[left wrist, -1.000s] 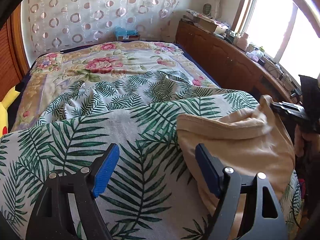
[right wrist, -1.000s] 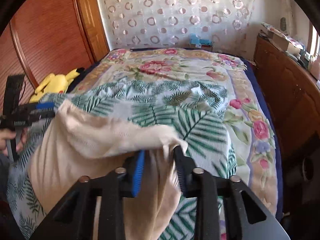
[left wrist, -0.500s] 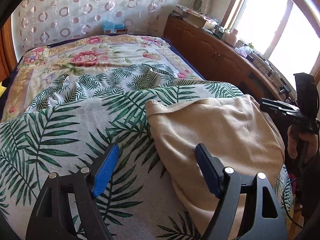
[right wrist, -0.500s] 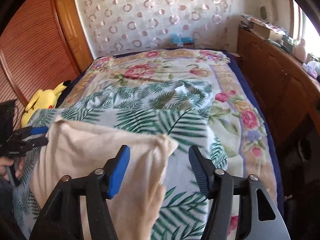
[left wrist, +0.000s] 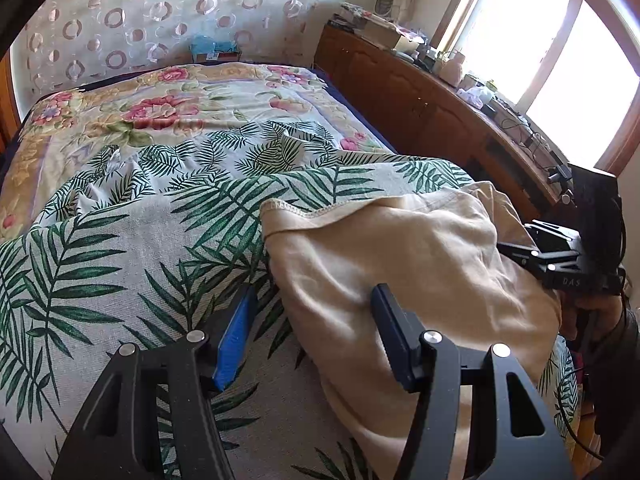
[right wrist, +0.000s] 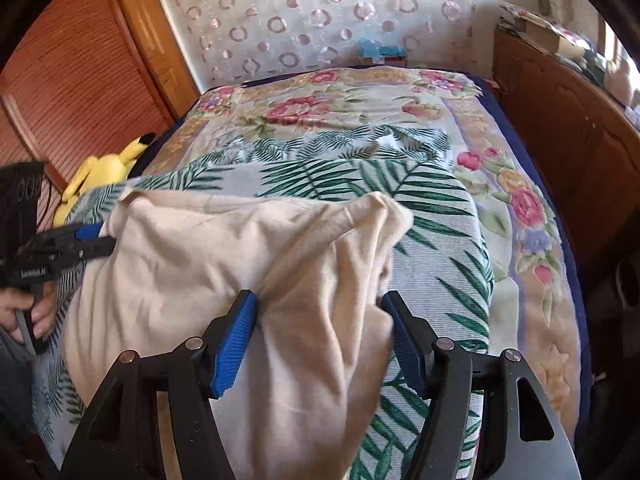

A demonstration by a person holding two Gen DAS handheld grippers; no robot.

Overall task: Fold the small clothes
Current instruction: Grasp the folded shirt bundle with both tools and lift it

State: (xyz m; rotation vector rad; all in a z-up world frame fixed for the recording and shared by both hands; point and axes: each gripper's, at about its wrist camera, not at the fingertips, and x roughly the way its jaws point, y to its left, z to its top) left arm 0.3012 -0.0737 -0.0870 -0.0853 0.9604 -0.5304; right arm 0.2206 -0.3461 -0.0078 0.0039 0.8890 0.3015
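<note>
- Sunlit bedroom: a bed (left wrist: 132,128) under a flowered quilt, with a palm-leaf sheet (left wrist: 100,248) spread over its near half.
- On that sheet lies a cream garment (left wrist: 400,264), soft and rumpled, its stitched hem turned toward the bed's middle. Its near part hangs over the bed's near edge.
- In the right wrist view the garment (right wrist: 208,256) bunches into a peak at its far right corner, with long creases running down toward the camera.
- The left gripper (left wrist: 308,320) has its jaws half apart and closing. The left edge of the garment lies between them: the black jaw sits on the cloth, the blue one on the bare sheet. No pinch shows.
- The right gripper (right wrist: 320,320) has its jaws wide, straddling a thick fold of the garment, with the blue pad touching the cloth. The cloth lies loose, not clamped.
- Each gripper shows at the side of the other's view, held by a hand (right wrist: 28,312).
- A yellow plush toy (right wrist: 100,168) sits by the wooden wardrobe (right wrist: 72,64) left of the bed.
- A long wooden cabinet (left wrist: 420,96) with clutter on top runs under the window (left wrist: 560,40) on the right.
- A teal box (left wrist: 212,46) stands by the curtain at the head.
</note>
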